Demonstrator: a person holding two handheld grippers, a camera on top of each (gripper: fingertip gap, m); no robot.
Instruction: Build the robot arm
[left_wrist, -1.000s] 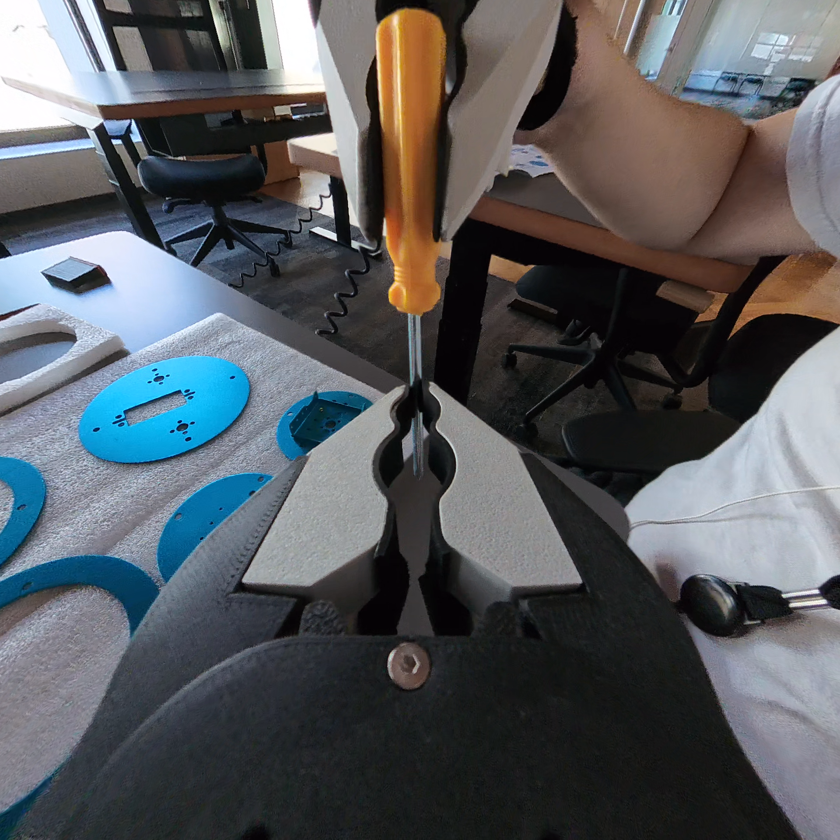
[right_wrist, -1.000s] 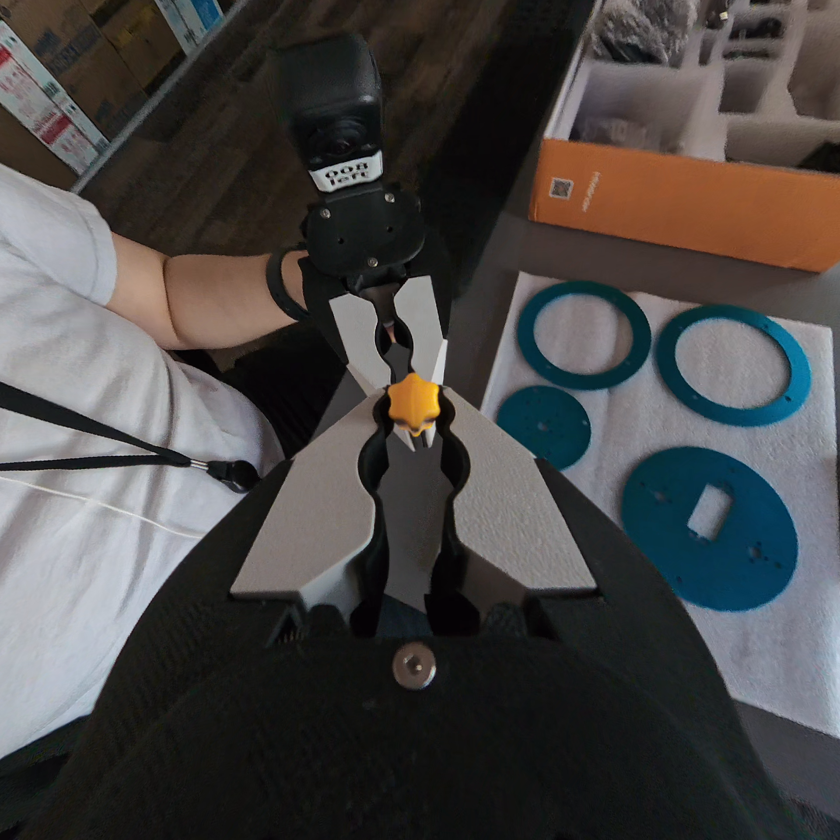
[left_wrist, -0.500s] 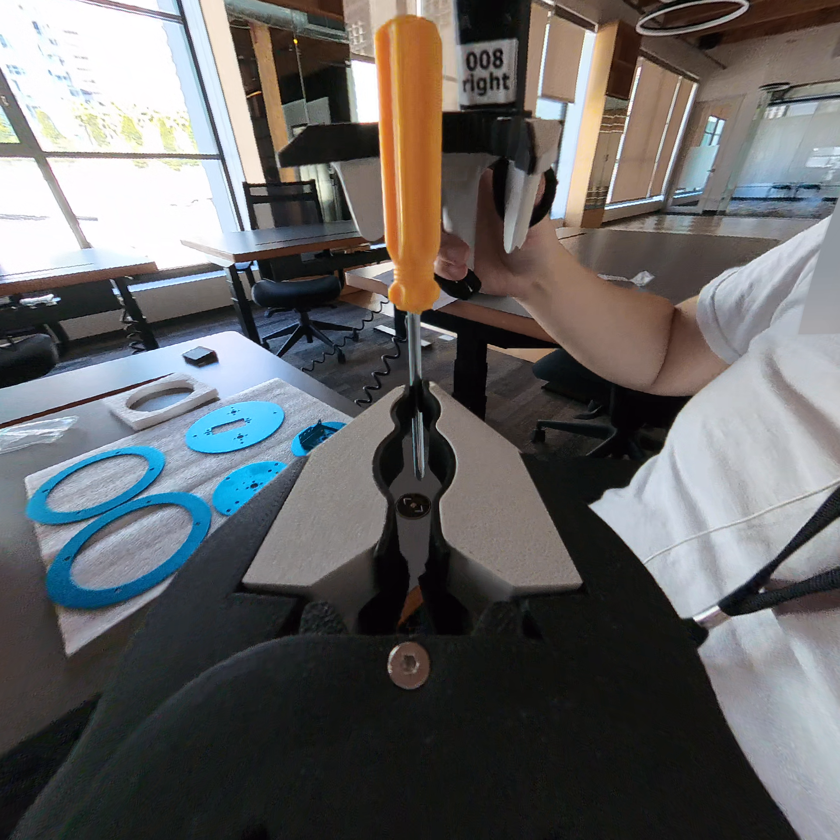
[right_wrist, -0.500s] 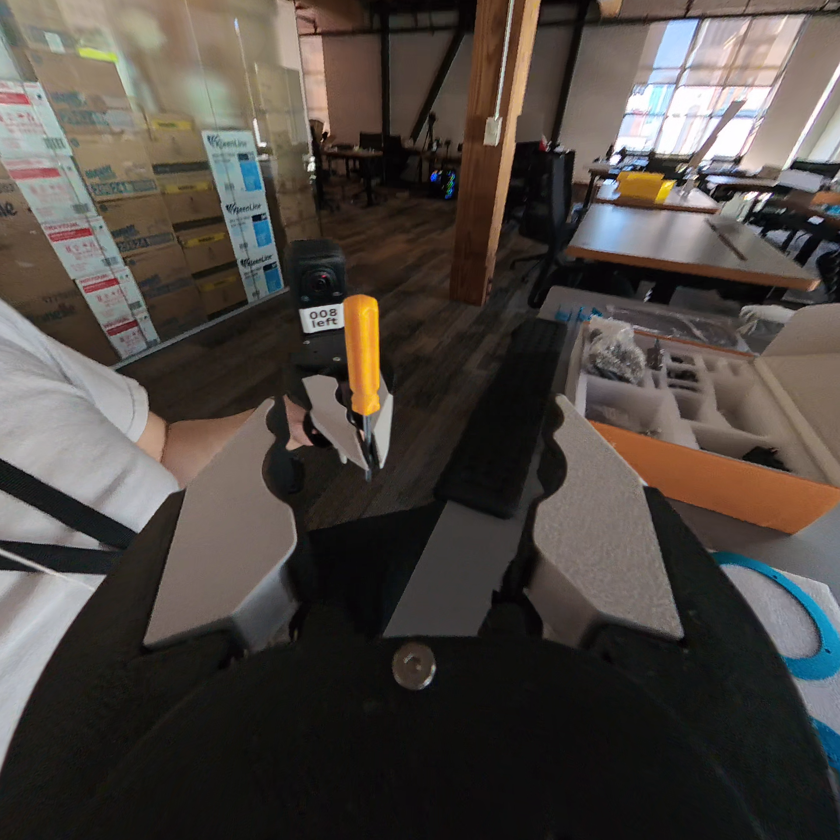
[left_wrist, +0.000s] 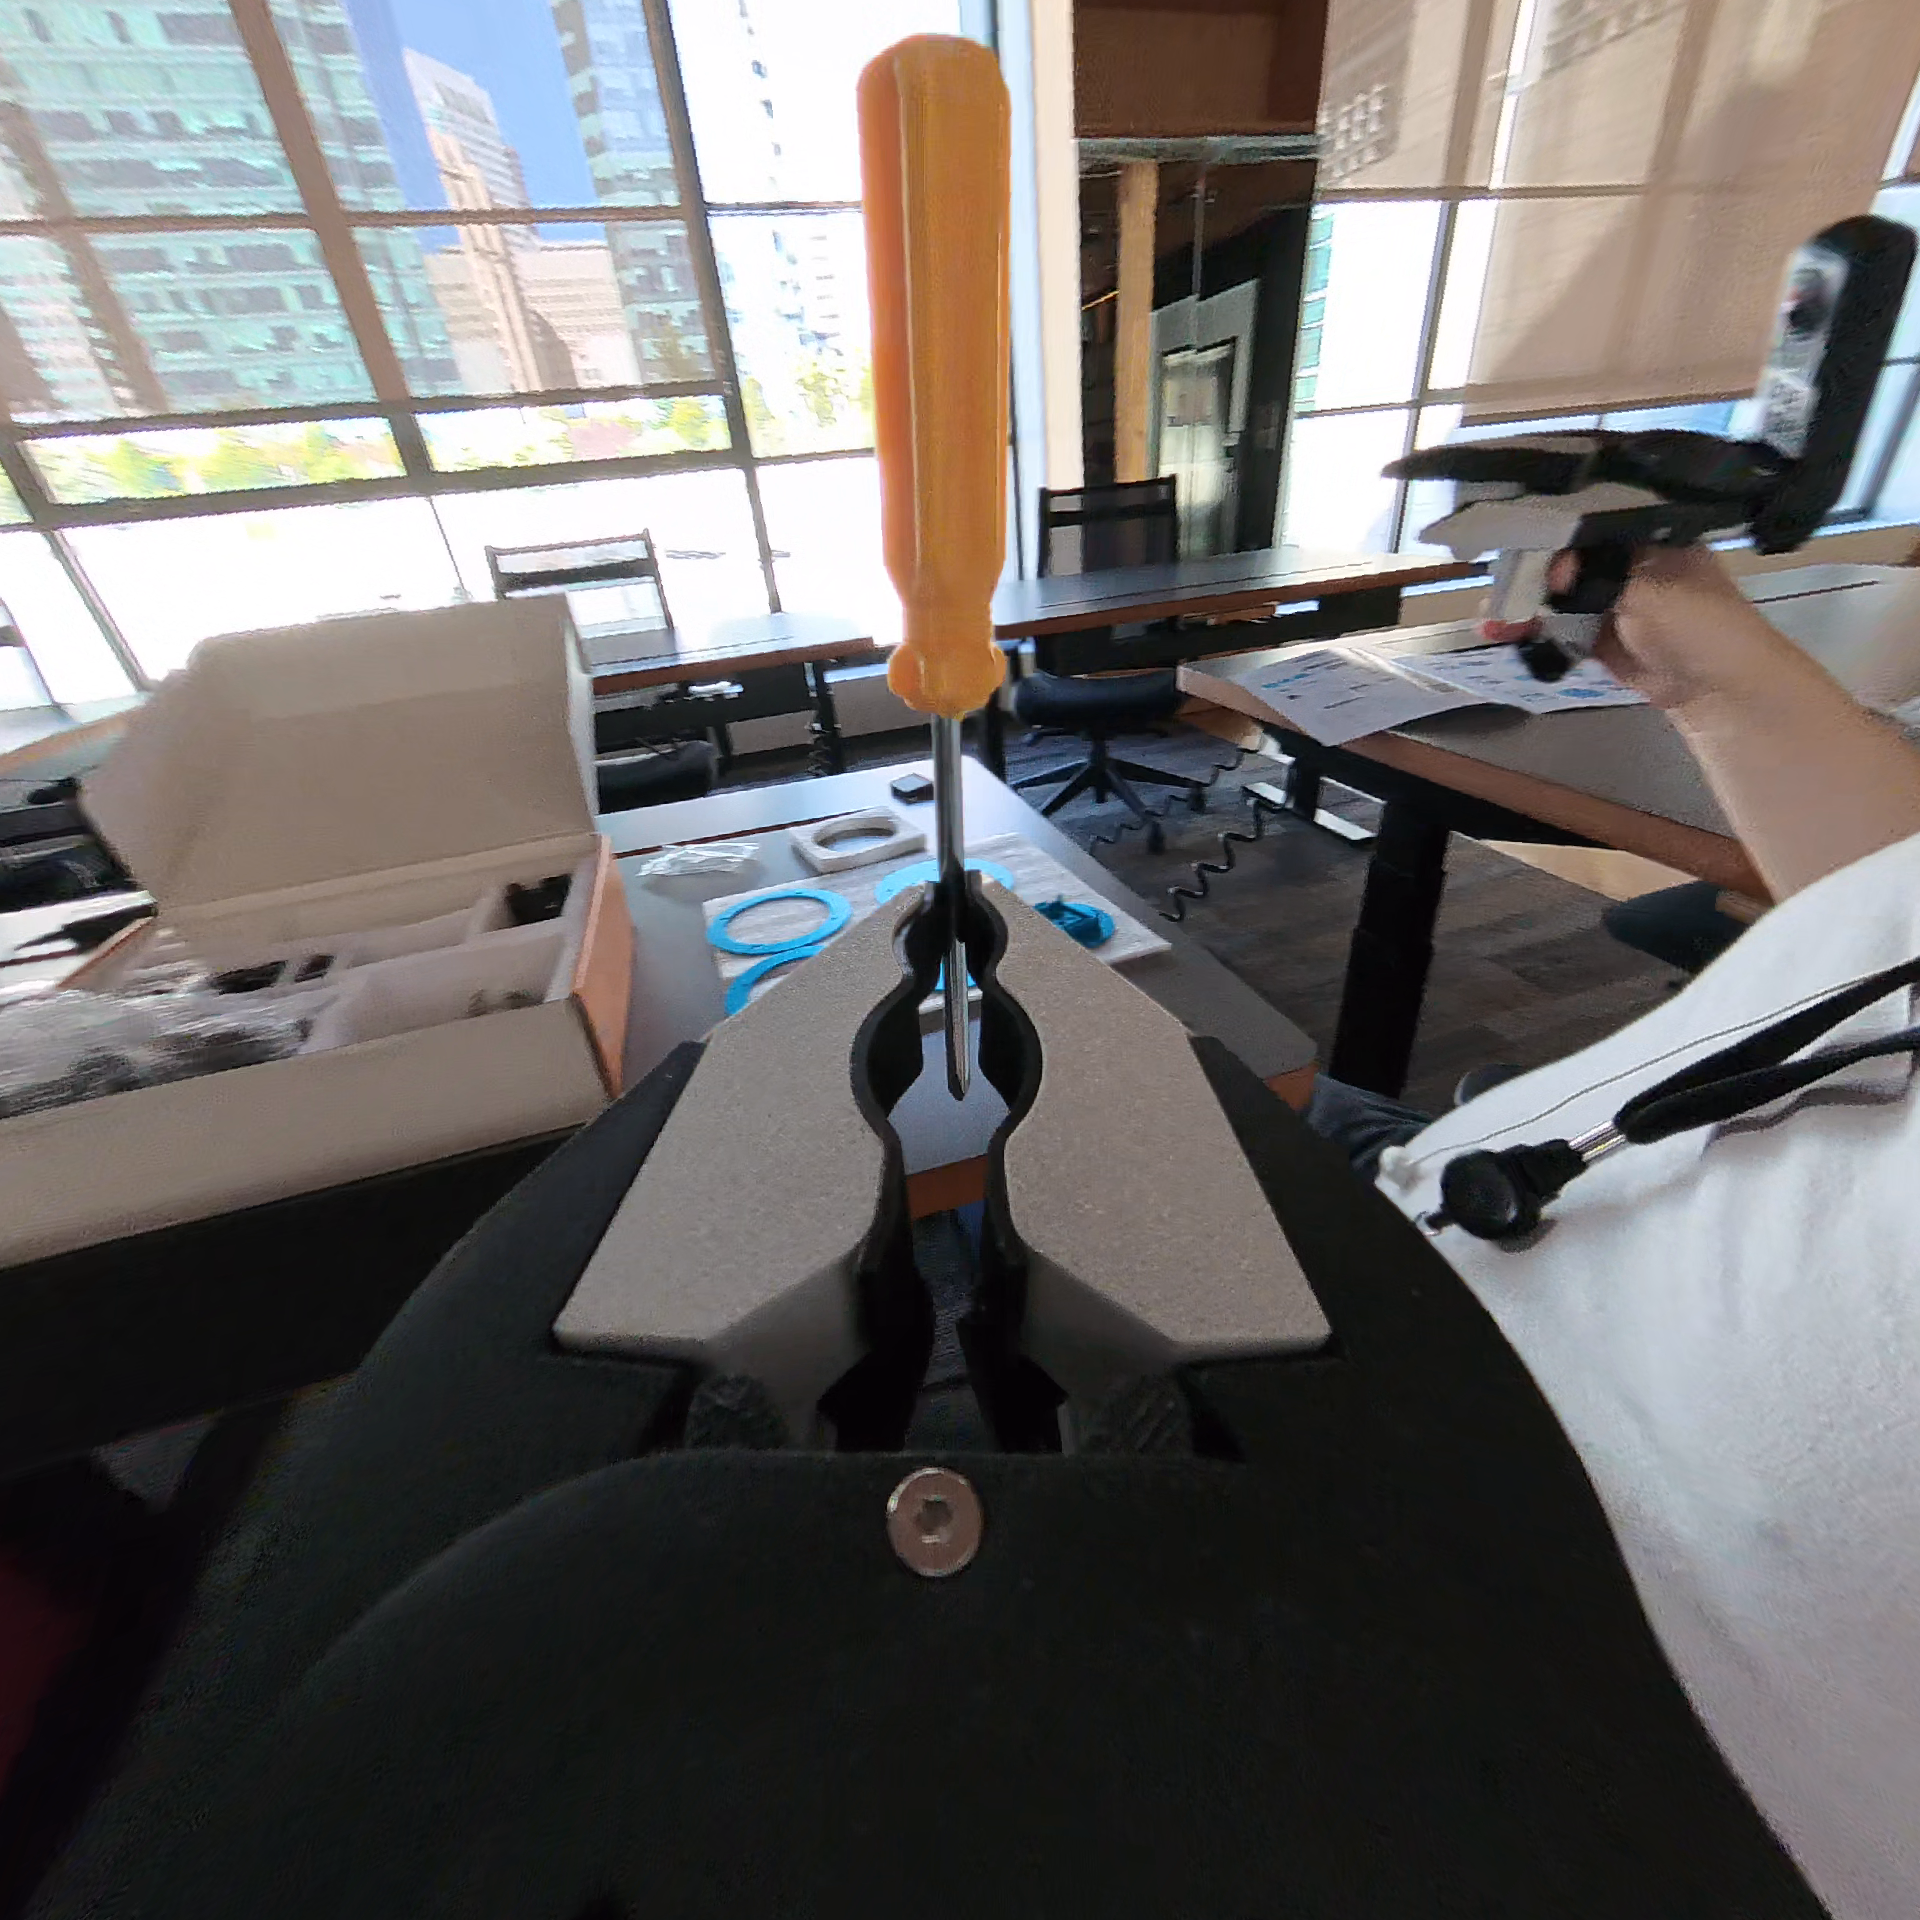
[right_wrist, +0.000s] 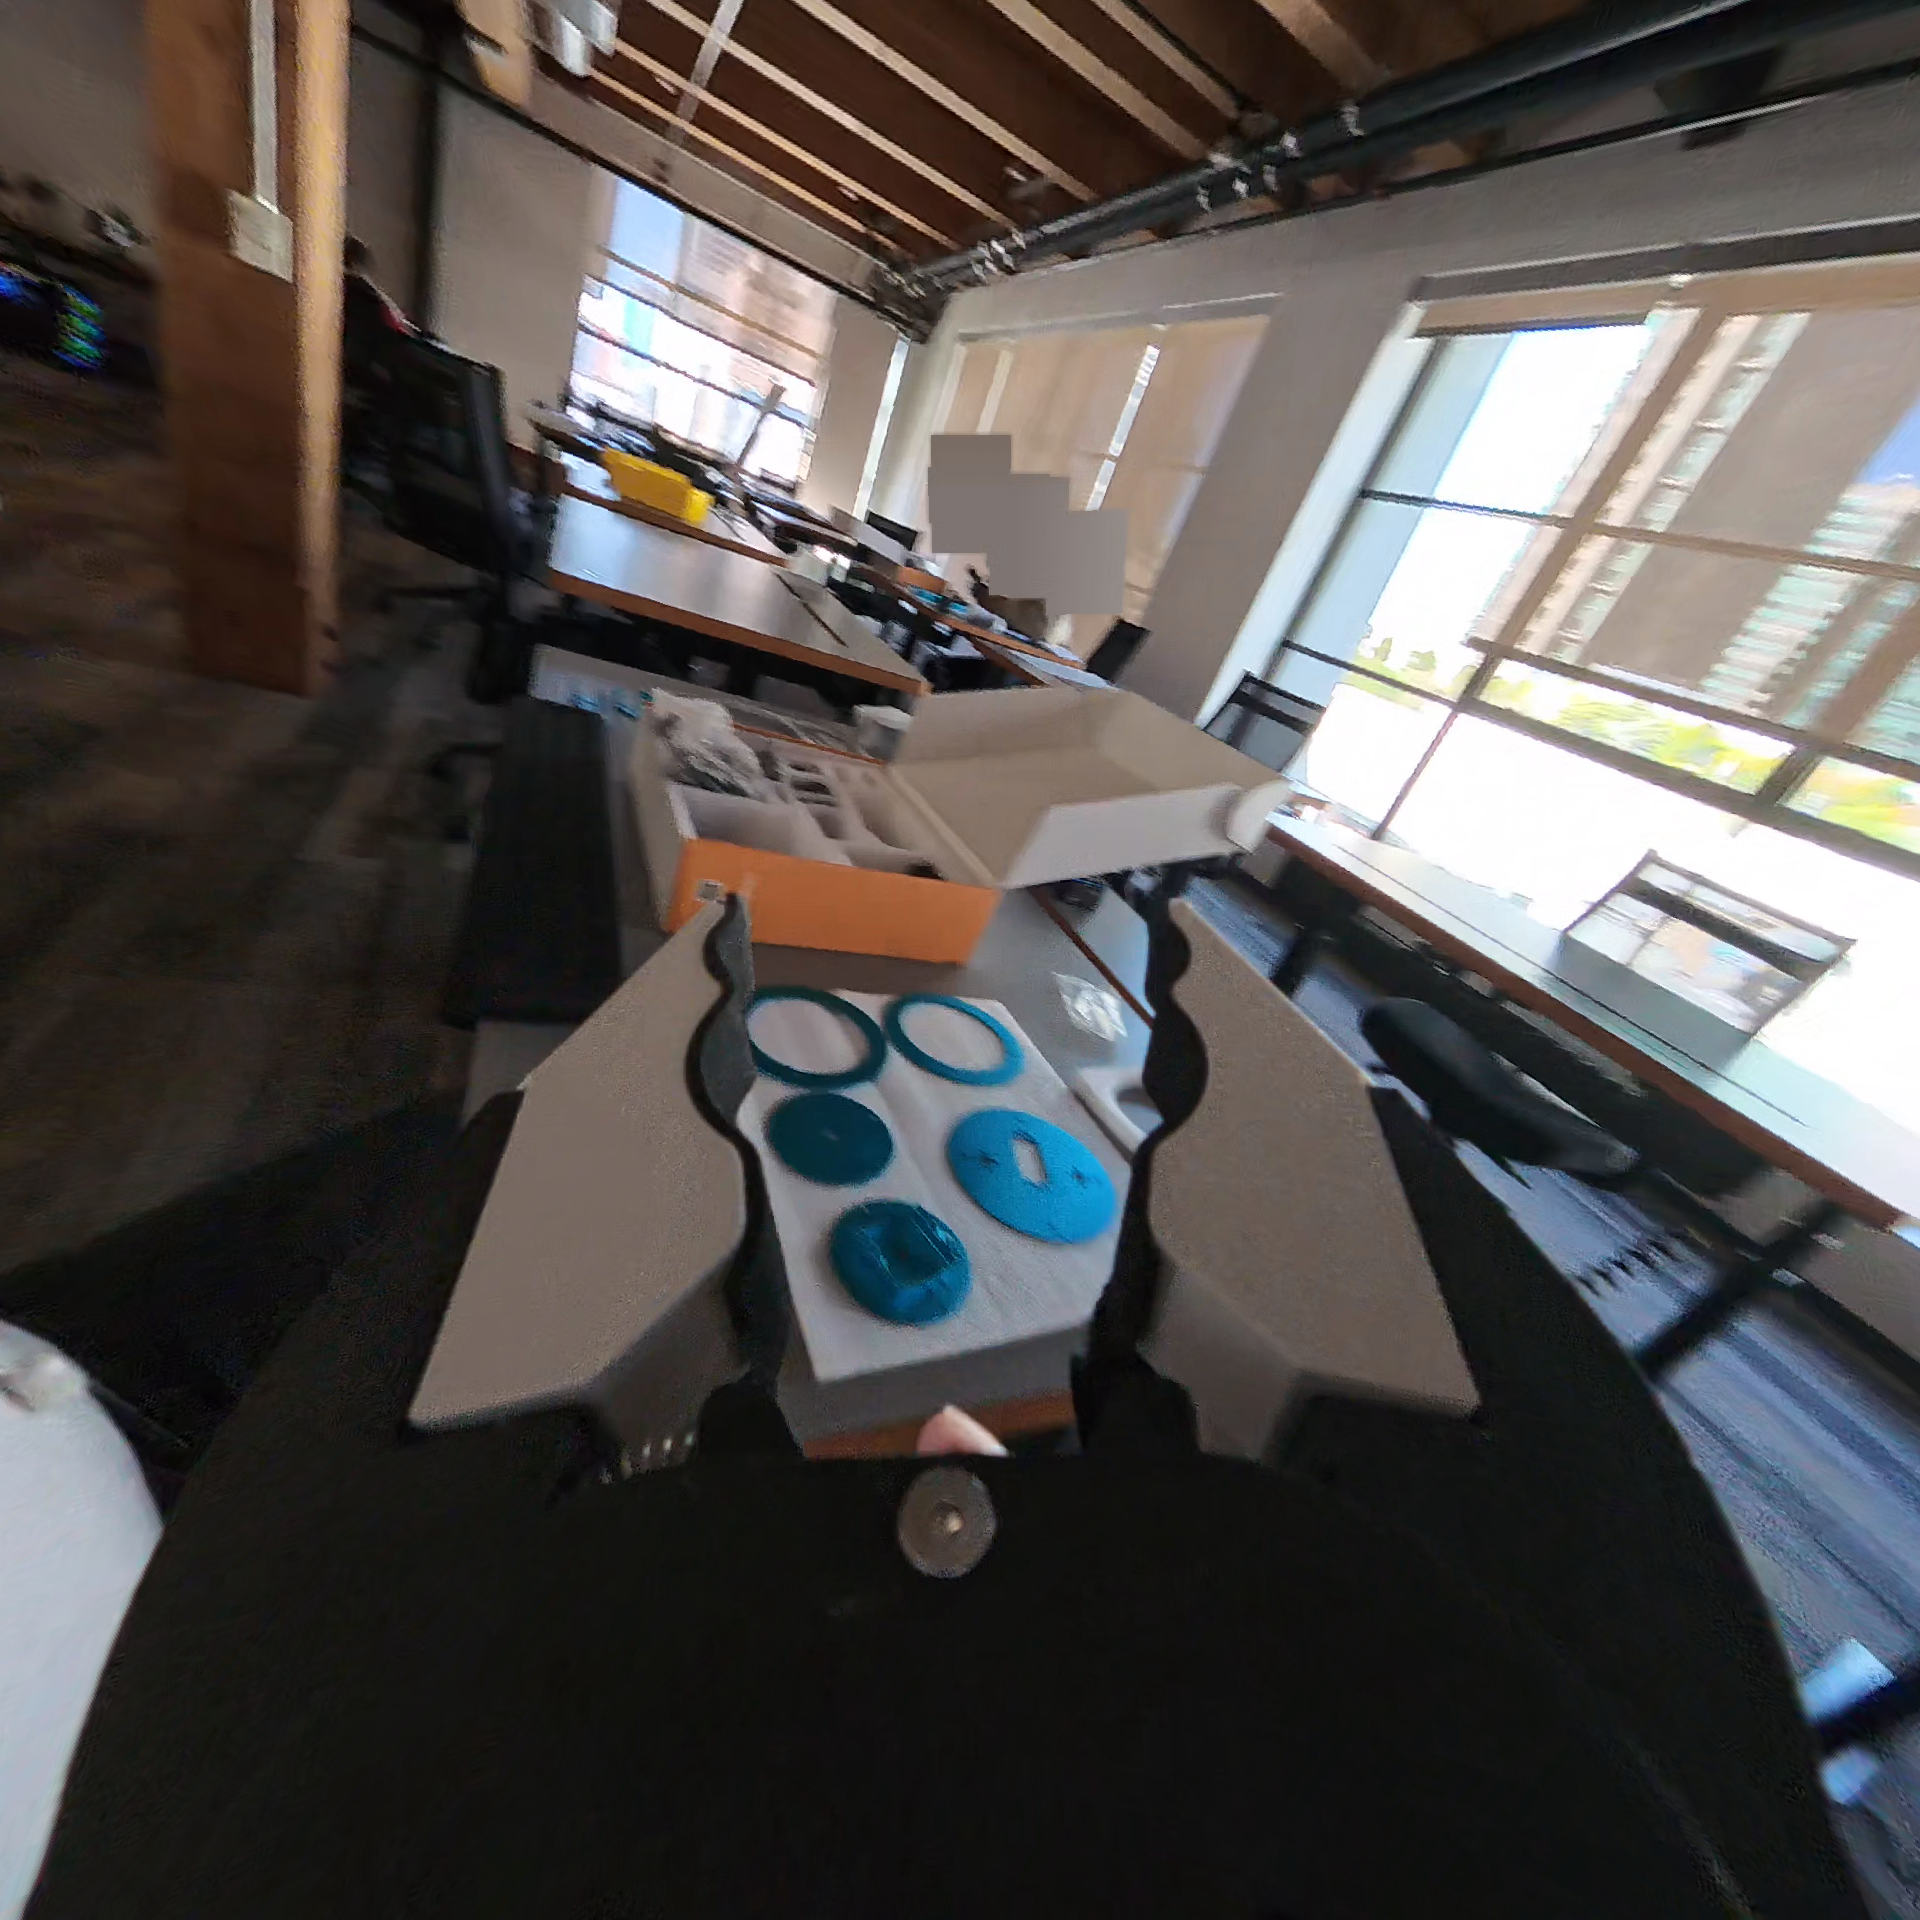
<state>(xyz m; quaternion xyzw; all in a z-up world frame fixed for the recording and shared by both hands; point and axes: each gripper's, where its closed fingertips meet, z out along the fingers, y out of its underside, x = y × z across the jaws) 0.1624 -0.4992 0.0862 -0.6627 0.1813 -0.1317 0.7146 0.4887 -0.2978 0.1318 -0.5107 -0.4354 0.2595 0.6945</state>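
Left tool (left_wrist: 948, 891) is clamped on the metal shaft of an orange-handled screwdriver (left_wrist: 935, 395), so the handle sticks straight out past the fingertips and the tip sits back between the fingers. It's held up in the air, off the tabletop (left_wrist: 1226, 1013).

Right tool (right_wrist: 943, 940) is spread wide with nothing in it, hanging above the tabletop and pointing down at a white foam pad (right_wrist: 997, 1320). On the pad: two blue rings (right_wrist: 816, 1044), a plain blue disc (right_wrist: 829, 1138), a disc with a slot (right_wrist: 1029, 1174) and a small blue hub (right_wrist: 900, 1262). Past the pad there's an open orange box (right_wrist: 831, 914) of parts. The left view also catches the right tool off to the side in the person's hand (left_wrist: 1652, 634).
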